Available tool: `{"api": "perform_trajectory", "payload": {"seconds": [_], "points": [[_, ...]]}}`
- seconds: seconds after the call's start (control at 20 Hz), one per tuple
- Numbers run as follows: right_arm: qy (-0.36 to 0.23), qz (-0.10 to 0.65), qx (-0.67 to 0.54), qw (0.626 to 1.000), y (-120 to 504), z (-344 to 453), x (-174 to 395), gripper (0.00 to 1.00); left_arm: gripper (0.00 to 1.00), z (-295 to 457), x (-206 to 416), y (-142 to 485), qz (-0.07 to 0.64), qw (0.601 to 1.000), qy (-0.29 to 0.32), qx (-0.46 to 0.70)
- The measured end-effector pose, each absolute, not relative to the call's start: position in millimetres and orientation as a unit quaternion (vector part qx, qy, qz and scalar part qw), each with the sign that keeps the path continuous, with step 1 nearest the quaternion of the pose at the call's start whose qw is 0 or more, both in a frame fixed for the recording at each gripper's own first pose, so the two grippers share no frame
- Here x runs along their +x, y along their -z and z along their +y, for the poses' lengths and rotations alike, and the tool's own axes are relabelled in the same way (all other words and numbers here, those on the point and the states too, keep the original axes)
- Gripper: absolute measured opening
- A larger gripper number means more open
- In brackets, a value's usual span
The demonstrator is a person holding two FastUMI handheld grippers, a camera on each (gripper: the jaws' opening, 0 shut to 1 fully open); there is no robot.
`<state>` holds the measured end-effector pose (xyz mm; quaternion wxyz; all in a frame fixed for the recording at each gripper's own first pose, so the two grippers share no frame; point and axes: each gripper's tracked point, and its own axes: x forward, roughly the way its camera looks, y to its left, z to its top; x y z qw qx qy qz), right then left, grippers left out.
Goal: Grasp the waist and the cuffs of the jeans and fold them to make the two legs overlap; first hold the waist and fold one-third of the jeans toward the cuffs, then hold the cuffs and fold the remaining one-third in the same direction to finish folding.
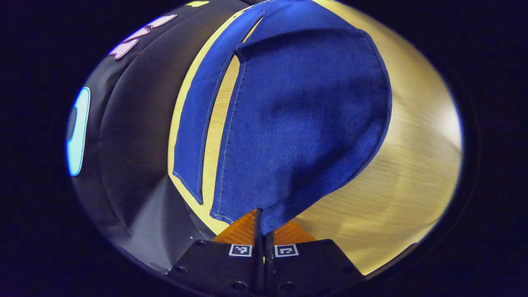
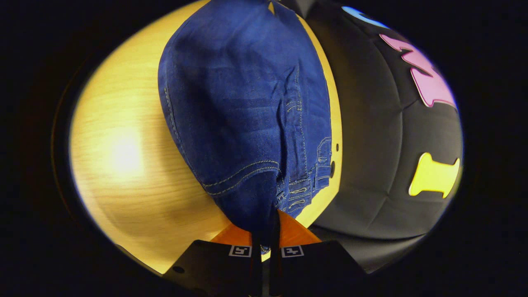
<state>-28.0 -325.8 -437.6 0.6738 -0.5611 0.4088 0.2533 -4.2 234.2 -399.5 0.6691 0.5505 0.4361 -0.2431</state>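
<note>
A pale wood-grain bench [image 1: 412,165] carries the blue jeans [image 1: 297,123], and a black padded cloth wall stands close behind the bench's far edge in both views. Strong light glares off the wood, so the grain washes out near the bright patches. In the left gripper view the left claw [image 1: 263,225] is pressed together on the hem end of one leg, the cuff [image 1: 231,214] lifted off the bench and billowing toward the camera; the other leg [image 1: 194,123] lies flat beside it, with a strip of bare wood between the two. In the right gripper view the right claw [image 2: 266,231] is closed on the waist end of the jeans, with the belt loops and waistband [image 2: 313,173] bunched just to one side of the fingers. The raised denim hides much of the bench behind it in each view, and the far ends of the jeans run out of sight at the top. Where the cloth sits between each pair of fingers is hard to make out.
</note>
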Motion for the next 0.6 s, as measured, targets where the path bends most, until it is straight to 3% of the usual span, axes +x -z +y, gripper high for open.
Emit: {"api": "perform_trajectory", "payload": {"seconds": [0.2, 0.3, 0.35, 0.4, 0.6], "points": [[-0.299, 0.415, -0.566, 0.647, 427, -317, -38, 0.07, 0.06, 212, -37, 394, 0.487, 0.67, 0.279, 0.486], [-0.294, 0.42, -0.563, 0.649, 419, -319, -29, 0.07, 0.06, 201, -44, 383, 0.514, 0.671, 0.312, 0.434], [-0.281, 0.427, -0.551, 0.659, 412, -321, -25, 0.02, 0.06, 199, -39, 377, 0.524, 0.675, 0.317, 0.411], [-0.266, 0.433, -0.532, 0.678, 405, -322, -17, 0.07, 0.06, 202, -32, 372, 0.531, 0.682, 0.317, 0.39], [-0.202, 0.423, -0.485, 0.738, 348, -329, 35, 0.07, 0.06, 201, 7, 336, 0.535, 0.736, 0.29, 0.298]]}}
